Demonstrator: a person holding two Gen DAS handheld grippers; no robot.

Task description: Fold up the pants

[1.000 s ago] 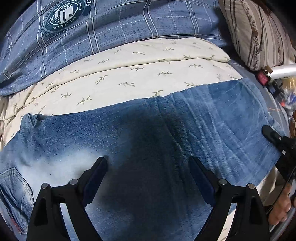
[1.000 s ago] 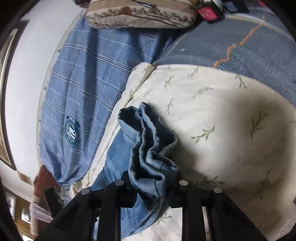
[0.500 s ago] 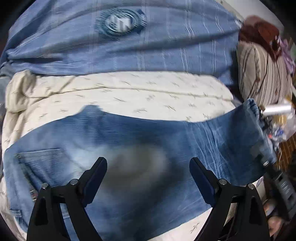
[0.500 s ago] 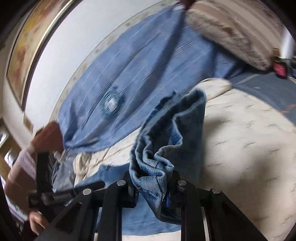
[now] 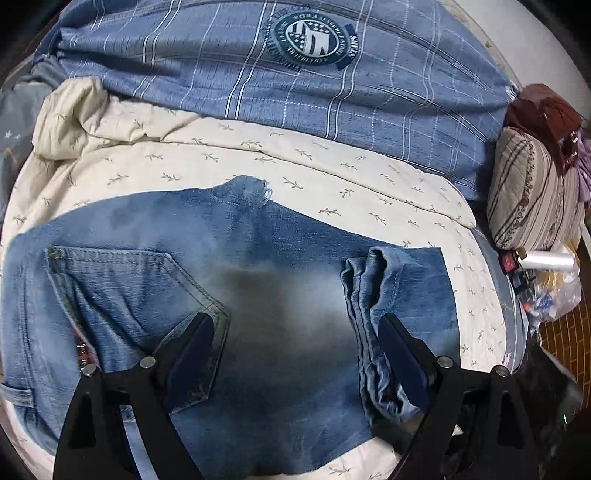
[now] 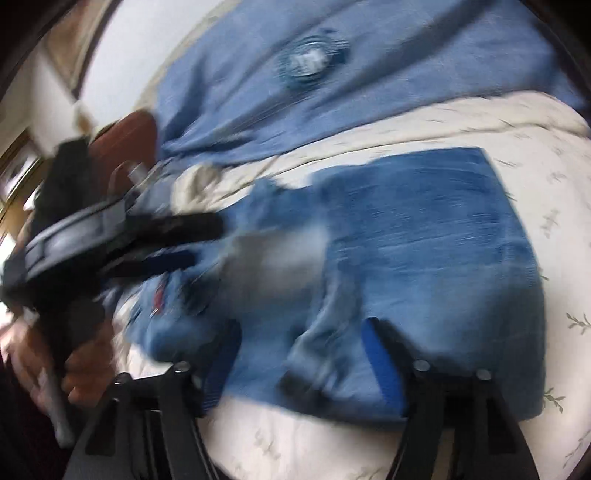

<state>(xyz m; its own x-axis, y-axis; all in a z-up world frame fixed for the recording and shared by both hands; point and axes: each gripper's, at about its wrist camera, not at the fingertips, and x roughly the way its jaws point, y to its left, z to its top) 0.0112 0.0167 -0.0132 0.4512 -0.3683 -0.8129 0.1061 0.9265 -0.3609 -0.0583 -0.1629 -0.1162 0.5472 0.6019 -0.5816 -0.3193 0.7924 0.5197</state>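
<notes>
Round crest on the blue plaid cover (image 5: 314, 35): lettering illegible.

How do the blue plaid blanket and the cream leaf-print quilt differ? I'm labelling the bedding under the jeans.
The blue plaid blanket has pale check lines and a round crest; the cream leaf-print quilt carries small scattered sprigs. The blanket lies farther back, its edge over the quilt; the quilt lies nearer and bears the jeans. The quilt is bunched at its left corner; the blanket is only creased. Both are soft bedding spread on the bed.
</notes>
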